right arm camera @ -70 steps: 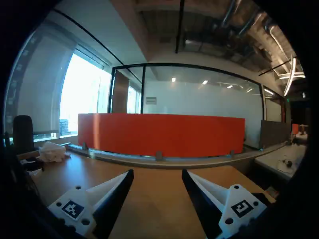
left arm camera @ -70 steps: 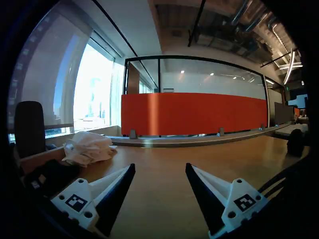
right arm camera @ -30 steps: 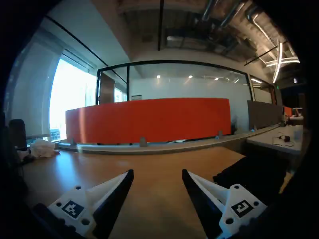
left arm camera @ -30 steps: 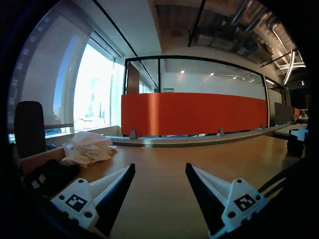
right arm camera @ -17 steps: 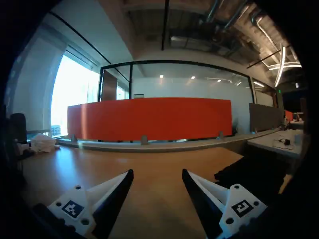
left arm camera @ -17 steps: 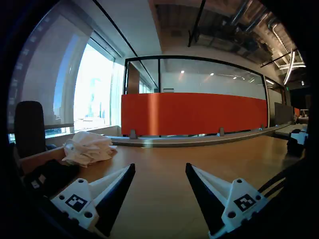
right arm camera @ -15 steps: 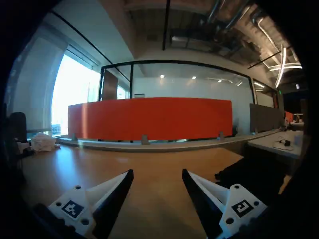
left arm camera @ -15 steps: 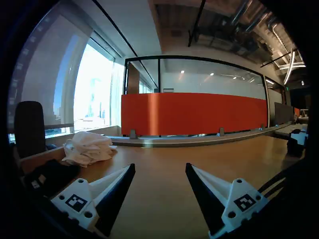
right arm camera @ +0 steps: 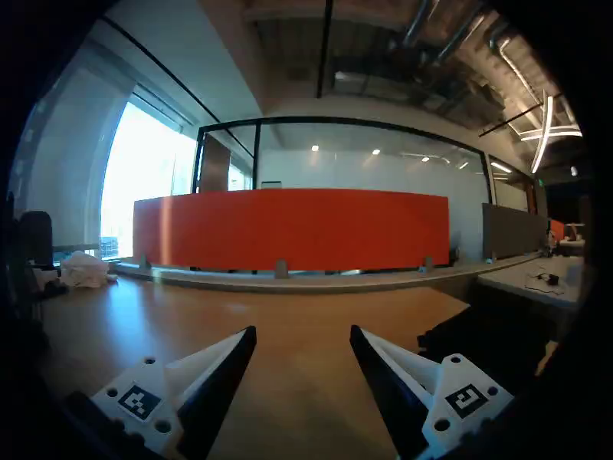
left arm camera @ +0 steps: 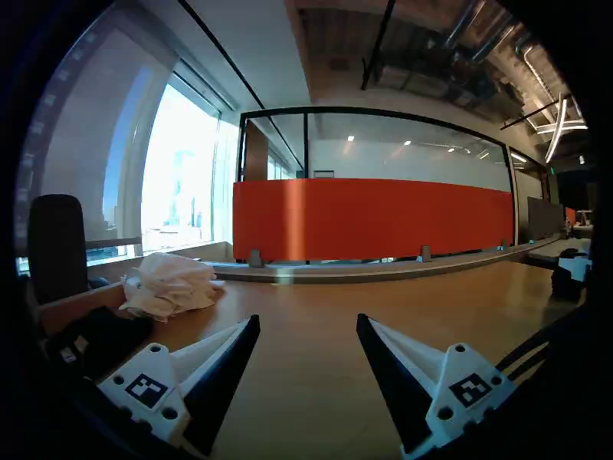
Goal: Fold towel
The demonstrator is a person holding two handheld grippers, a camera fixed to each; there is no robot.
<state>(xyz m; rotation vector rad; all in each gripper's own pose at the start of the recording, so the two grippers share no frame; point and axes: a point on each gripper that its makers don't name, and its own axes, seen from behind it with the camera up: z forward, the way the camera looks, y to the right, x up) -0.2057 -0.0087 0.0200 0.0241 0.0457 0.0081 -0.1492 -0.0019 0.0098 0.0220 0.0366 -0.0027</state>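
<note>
Crumpled towel (left arm camera: pixel 170 285) lies forward-left on worktop (left arm camera: pixel 322 368), nearer left gripper (left arm camera: pixel 306 317) than right gripper (right arm camera: pixel 303 329); all fingers (left arm camera: pixel 222 360) spread wide, empty.

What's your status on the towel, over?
Left gripper and right gripper: jaws open, empty, over the table. Towel crumpled at far left, untouched. Dark object sits just in front of it.
</note>
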